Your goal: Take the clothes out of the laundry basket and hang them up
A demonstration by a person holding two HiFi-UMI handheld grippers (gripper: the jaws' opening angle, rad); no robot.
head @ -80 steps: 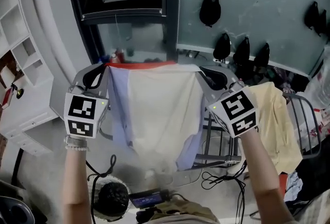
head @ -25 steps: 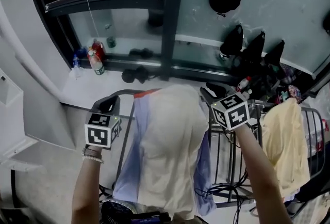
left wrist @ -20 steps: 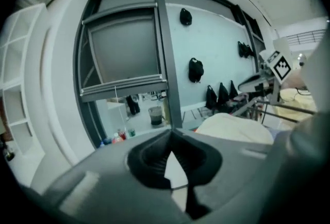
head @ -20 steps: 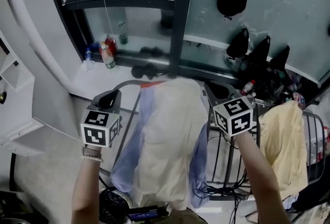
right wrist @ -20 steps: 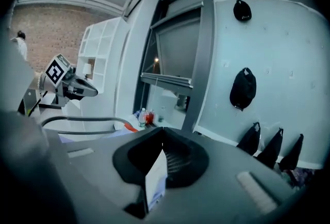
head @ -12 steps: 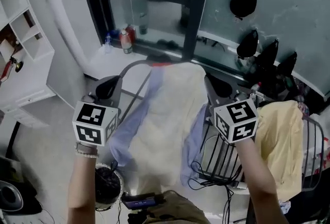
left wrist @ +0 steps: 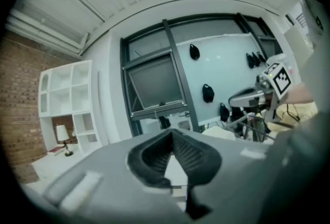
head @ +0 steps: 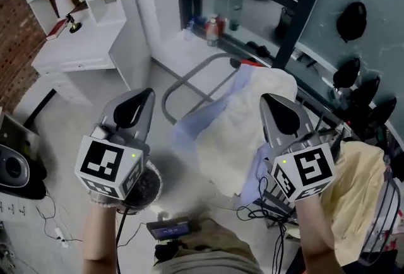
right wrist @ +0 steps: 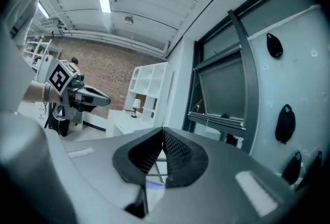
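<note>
Both grippers have come back toward me since the earlier frames, when they flanked the top edge of the garment on the rail. They now sit short of the cloth and touch nothing. The left gripper (head: 140, 102) has its fingers (left wrist: 154, 158) pressed together with nothing between them. The right gripper (head: 273, 107) is the same, fingers (right wrist: 136, 158) closed on air.

The cream and lavender garment (head: 246, 121) hangs draped over the left end of the rack (head: 189, 77), its length falling down both sides of the rail. It lies ahead of and between my two grippers, nearer the right one, whose tip is just beside the cloth's right edge. The left gripper stands well apart from it, over bare floor. A yellow garment (head: 360, 190) already hangs farther along the rack, to the right.

I judge this piece hung, so the next reach is for the basket, and I cannot see the basket in any view. It is not ahead of the fingers, so I would have to look down and find it before choosing a hand.
</note>
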